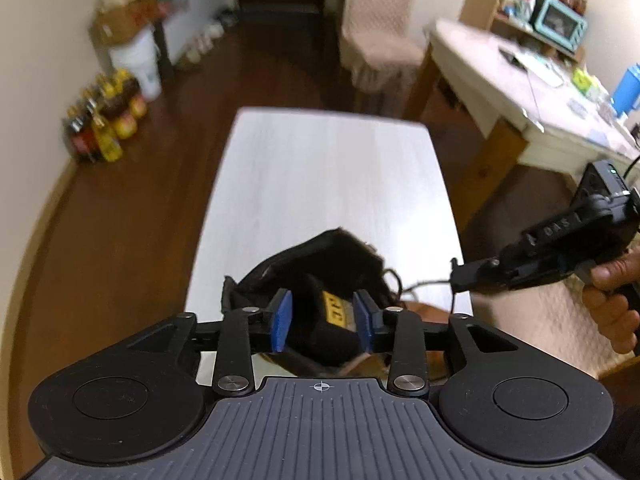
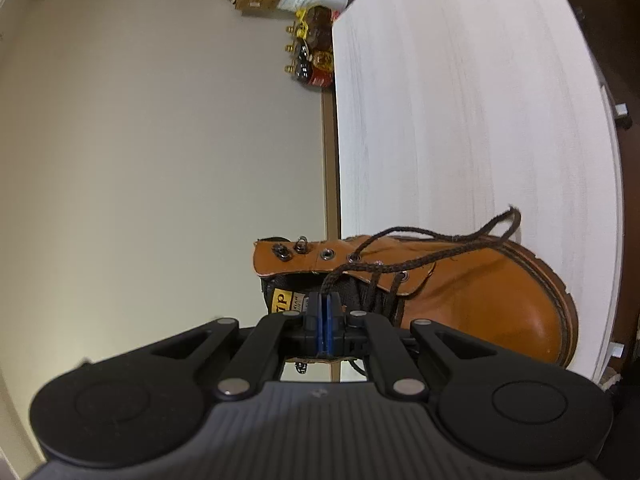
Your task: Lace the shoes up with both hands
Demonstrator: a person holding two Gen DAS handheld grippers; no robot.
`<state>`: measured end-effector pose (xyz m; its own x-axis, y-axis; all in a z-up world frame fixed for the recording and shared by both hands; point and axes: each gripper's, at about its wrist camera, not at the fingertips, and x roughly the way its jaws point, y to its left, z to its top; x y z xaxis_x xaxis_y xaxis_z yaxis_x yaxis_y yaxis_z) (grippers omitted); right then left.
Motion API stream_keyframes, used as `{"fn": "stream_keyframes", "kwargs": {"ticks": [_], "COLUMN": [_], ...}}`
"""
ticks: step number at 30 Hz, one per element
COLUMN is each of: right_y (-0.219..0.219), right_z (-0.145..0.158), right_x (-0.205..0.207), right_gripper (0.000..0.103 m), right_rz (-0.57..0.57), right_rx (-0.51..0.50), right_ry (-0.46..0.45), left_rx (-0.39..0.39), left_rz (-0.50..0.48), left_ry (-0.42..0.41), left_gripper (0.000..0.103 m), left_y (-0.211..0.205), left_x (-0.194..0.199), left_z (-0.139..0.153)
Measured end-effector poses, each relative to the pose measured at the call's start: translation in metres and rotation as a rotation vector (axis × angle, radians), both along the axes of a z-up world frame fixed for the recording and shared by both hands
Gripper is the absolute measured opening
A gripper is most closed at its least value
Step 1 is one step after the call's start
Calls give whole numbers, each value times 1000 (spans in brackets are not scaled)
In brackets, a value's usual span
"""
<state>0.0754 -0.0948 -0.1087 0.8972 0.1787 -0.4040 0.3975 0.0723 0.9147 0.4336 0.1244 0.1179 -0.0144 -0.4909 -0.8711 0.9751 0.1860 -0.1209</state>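
White and bare at its far end, the bench (image 2: 460,100) carries a tan boot (image 2: 460,292) at its near edge, toward 6 o'clock in the left wrist view. Above the boot's dark tongue, the left tool (image 1: 322,322) has its blue pads spread wide, gripping nothing. At 3 o'clock the right tool (image 2: 325,322) is clamped shut on the dark lace (image 2: 420,256), which runs taut to the eyelets.

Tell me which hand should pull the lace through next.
Right, probably: the right gripper is already shut on the lace, while the left gripper hangs open over the boot.
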Motion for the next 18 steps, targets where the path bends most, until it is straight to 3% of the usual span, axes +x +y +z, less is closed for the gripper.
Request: {"fn": "stream_keyframes", "kwargs": {"ticks": [2, 6, 12, 15, 16, 18], "right_y": [3, 12, 30, 38, 40, 42], "right_z": [-1, -2, -3, -2, -3, -5], "right_x": [-2, -9, -17, -17, -15, -13], "right_gripper": [3, 3, 3, 3, 3, 3], "right_rz": [-10, -58, -204, -262, -278, -309], "right_rx": [0, -1, -30, -44, -52, -59], "right_ry": [-1, -5, -7, -14, -10, -7], "left_rx": [71, 158, 219, 209, 191, 157], "left_rz": [-61, -181, -429, -536, -583, -656], "left_ry": [61, 92, 209, 245, 258, 273], "left_gripper": [39, 40, 40, 34, 23, 17], "left_y": [-18, -38, -61, -66, -68, -66], "left_x": [14, 21, 24, 22, 21, 16], "left_z": [-13, -37, -72, -80, -81, -78]}}
